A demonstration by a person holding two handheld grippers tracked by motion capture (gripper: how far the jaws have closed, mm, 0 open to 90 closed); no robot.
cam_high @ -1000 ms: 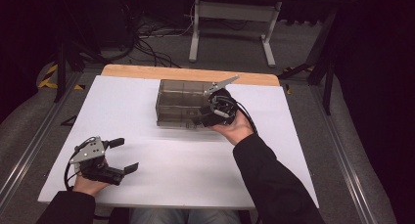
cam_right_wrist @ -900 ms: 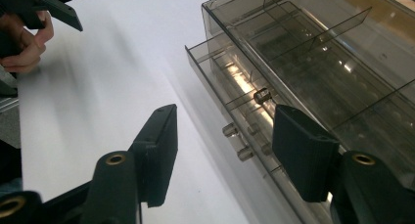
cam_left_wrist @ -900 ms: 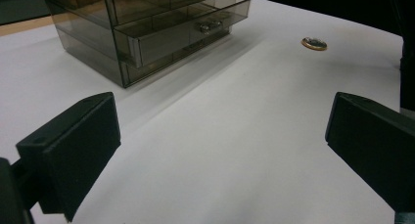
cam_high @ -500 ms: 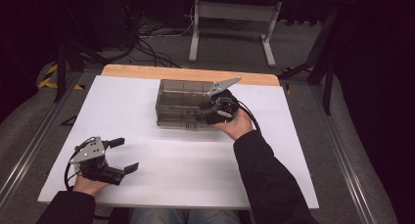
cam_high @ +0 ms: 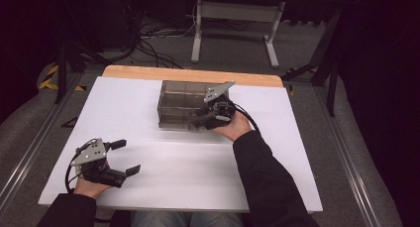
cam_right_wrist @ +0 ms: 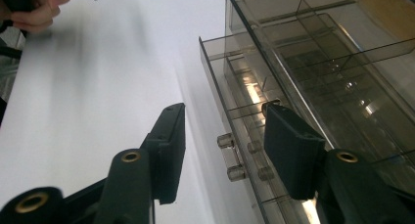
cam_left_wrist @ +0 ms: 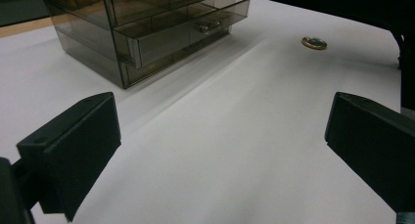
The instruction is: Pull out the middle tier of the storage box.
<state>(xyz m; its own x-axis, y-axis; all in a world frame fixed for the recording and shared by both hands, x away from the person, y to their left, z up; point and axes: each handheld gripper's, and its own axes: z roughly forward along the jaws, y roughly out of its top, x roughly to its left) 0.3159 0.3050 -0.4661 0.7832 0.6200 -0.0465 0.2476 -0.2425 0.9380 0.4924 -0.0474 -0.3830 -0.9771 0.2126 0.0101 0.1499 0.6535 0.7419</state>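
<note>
**Right gripper at drawer handle**

Drawer unit of smoky clear plastic (cam_high: 185,105) sits at the table's far middle, one drawer (cam_right_wrist: 244,136) pulled slightly out. Left gripper (cam_high: 124,157) rests well to the near left of the unit, jaws wide apart, nothing between them. Small round gold-rimmed coin-like disc (cam_left_wrist: 313,42) lies on the white tabletop (cam_high: 173,162) right of the unit. Right gripper (cam_right_wrist: 222,141) is at the unit's front; its jaws have just been closing, straddle the drawer's clear handle (cam_right_wrist: 230,155), one pad inside the drawer, not yet pinching.

The right tongs (cam_high: 200,119) lie tipped on their side, jaws half apart and just been closing. The left tongs (cam_high: 124,157) rest level, well apart from them, jaws spread wide.
</note>
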